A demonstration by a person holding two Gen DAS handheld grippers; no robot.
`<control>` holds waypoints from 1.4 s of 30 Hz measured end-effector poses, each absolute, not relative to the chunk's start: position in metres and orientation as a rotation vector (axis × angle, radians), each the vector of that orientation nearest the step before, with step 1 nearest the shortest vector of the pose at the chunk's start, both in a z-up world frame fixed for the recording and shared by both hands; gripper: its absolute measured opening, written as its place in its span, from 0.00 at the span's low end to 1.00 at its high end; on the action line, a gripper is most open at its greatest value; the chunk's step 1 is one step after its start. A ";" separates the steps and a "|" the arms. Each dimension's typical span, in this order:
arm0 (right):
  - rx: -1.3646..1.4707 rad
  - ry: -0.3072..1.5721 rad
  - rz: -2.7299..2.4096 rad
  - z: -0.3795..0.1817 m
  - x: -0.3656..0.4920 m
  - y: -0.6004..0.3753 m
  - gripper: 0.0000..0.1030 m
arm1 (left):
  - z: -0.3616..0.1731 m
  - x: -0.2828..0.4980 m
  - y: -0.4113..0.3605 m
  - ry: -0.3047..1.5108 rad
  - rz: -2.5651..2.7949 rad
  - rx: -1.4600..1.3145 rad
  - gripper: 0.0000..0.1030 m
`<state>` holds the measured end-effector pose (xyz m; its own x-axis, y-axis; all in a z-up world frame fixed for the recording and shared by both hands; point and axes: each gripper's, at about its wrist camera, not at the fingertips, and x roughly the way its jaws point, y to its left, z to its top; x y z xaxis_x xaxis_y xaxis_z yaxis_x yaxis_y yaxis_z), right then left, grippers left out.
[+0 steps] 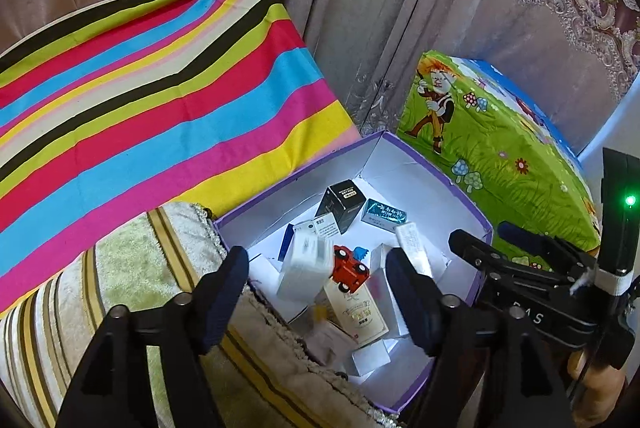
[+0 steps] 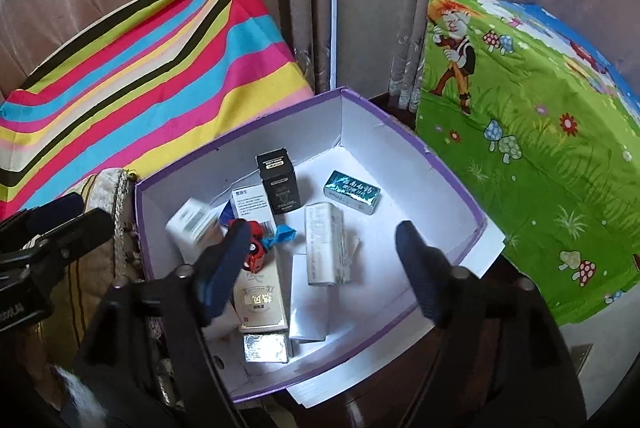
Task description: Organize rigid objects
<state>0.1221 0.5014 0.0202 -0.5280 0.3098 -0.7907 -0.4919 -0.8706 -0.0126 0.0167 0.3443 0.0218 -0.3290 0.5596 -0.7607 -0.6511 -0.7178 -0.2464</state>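
Both grippers, left gripper [image 1: 316, 292] and right gripper [image 2: 320, 268], hover above the purple box [image 2: 448, 163] with jaws wide apart and empty; the small cartons [image 2: 326, 244] already lie collected inside.

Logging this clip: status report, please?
Left hand-held gripper open, empty. Right hand-held gripper open, empty. Both over purple box; small cartons and red toy car inside. Nothing blocking.

A purple cardboard box [image 2: 452, 183] with a matt white paper lining. Inside, a glossy foil packet [image 2: 352, 191], a shiny red plastic toy car [image 1: 351, 270]. Beside it, smooth striped cloth [image 1: 160, 99].
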 end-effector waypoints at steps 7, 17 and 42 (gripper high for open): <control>-1.183 0.279 2.401 0.022 0.128 0.491 0.85 | 0.016 0.030 0.322 0.155 2.056 -1.222 0.82; -1.223 0.261 2.302 0.020 0.139 0.483 0.87 | 0.006 0.045 0.312 0.150 2.043 -1.226 0.95; -1.235 0.282 2.267 0.014 0.141 0.479 0.87 | -0.003 0.027 0.316 0.053 2.012 -1.268 1.00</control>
